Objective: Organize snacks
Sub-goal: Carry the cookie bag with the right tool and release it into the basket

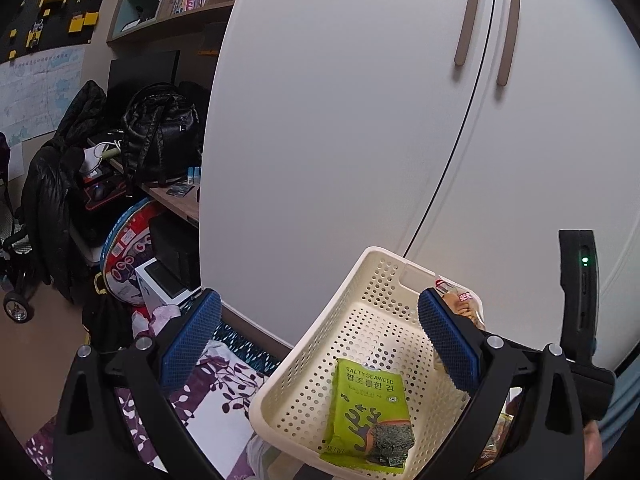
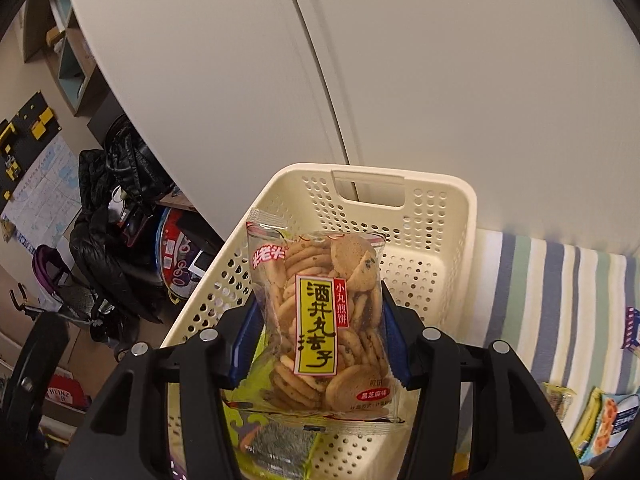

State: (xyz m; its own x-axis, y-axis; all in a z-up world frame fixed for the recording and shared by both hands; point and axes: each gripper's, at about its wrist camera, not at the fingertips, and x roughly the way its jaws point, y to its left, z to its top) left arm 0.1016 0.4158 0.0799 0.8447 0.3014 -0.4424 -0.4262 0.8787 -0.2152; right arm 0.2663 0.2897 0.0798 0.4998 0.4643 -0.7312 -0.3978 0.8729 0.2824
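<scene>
Gripping the cookie bag upright, long axis vertical, the right jaws hang over the basket; left jaws open.

The left gripper hangs with its blue-padded jaws spread wide and nothing between them, above a cream perforated basket. A green seaweed packet lies flat on the basket floor. At the basket's far right corner a cookie bag shows partly behind the right finger. White wardrobe doors stand behind.
</scene>
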